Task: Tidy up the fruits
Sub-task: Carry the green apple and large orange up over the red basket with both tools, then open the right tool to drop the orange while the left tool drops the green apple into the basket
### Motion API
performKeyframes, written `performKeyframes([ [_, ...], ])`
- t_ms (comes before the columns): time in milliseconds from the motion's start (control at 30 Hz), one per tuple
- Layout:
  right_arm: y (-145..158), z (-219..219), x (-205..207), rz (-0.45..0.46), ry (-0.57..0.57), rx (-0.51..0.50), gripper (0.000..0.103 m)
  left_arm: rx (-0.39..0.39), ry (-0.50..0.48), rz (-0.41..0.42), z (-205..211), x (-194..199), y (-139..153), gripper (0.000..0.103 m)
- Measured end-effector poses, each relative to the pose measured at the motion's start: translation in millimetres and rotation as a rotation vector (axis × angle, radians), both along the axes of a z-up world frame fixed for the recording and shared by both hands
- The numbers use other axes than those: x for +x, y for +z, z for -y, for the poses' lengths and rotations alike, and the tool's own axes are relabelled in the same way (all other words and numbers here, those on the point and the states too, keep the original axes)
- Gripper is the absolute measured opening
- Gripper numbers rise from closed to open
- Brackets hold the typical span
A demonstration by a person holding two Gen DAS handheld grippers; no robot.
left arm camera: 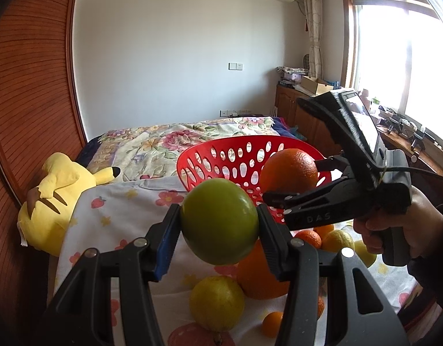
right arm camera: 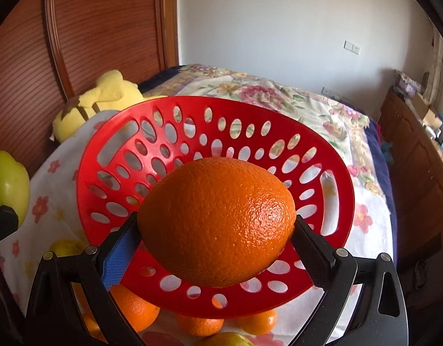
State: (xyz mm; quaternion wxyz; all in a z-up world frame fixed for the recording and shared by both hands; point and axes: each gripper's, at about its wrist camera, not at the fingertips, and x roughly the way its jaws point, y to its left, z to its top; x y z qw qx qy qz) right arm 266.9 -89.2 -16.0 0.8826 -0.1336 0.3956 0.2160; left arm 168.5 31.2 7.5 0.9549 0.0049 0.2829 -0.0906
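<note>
the red basket stands on the bed and its pierced bottom shows bare. the right tool is closed around a big orange, held above the basket. the left tool is closed around a green fruit, in the air near the basket. loose fruits lie on the flowered cloth below, partly hidden by the tools, so i cannot count them exactly. one yellow plush toy lies beside the cloth.

A green fruit is being gripped between the jaws of the left gripper. An orange is being held by the right gripper over the red basket on the bed.
</note>
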Motion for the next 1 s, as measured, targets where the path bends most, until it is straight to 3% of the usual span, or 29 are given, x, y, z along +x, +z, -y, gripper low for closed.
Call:
performKeyframes([
  [500, -22, -7, 20, -0.051, -0.038, -0.069, 0.1, 0.014, -0.002, -0.024, 5, 12, -5, 0.052],
  [733, 13, -10, 8, 0.034, -0.014, -0.021, 0.1, 0.017, -0.008, -0.033, 12, 17, -5, 0.052],
  [1000, 35, 31, -15, 0.077, -0.041, 0.107, 0.1, 0.033, -0.042, -0.05, 34, 38, -6, 0.052],
])
